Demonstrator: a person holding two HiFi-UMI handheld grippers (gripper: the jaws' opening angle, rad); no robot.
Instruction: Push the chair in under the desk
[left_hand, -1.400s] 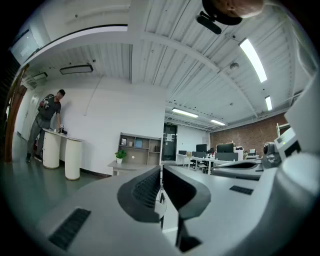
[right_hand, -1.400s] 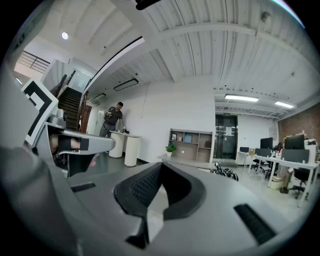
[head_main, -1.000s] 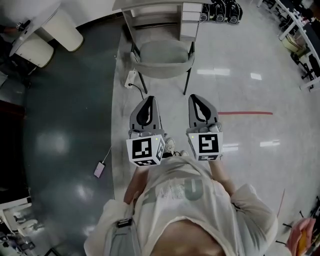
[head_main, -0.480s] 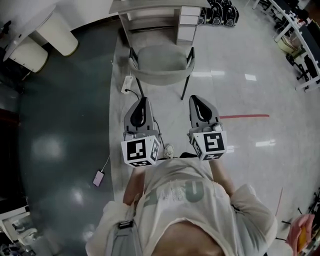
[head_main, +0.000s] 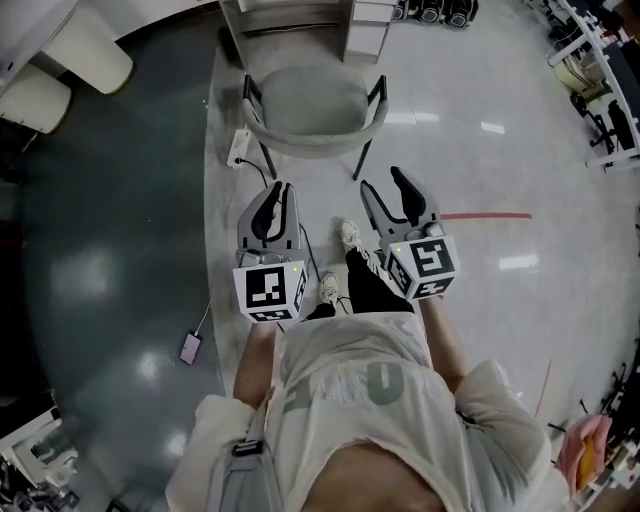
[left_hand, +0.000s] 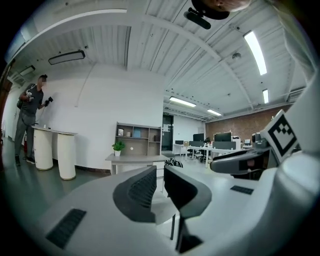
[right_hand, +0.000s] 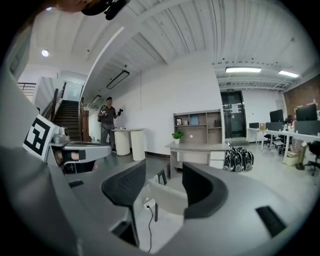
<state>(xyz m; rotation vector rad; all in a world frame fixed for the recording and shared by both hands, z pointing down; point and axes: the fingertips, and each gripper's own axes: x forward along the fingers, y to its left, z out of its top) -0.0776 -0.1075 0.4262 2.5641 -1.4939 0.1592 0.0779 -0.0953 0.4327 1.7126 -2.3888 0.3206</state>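
A grey chair (head_main: 310, 105) with black legs stands on the floor, its curved back toward me and its seat facing the grey desk (head_main: 290, 12) beyond it. Both grippers hang short of the chair back and touch nothing. My left gripper (head_main: 279, 188) is shut with nothing between its jaws. The jaws of my right gripper (head_main: 382, 182) are opening and hold nothing. In the right gripper view the chair's pale back (right_hand: 167, 197) shows in the distance through the right gripper (right_hand: 164, 172), with the desk (right_hand: 195, 146) behind it. The left gripper (left_hand: 159, 172) points at the desk (left_hand: 135, 158).
A power strip (head_main: 238, 148) with its cable lies by the chair's left legs. A phone (head_main: 188, 349) lies on the dark floor at left. Red tape (head_main: 487, 215) marks the floor at right. Black bags (head_main: 440, 10) sit beside the desk. A person (right_hand: 108, 120) stands at a white counter (right_hand: 127, 142).
The chair and desk have drawn closer as I stepped forward with both grippers. My right gripper's jaws have spread apart; the left ones stay together.
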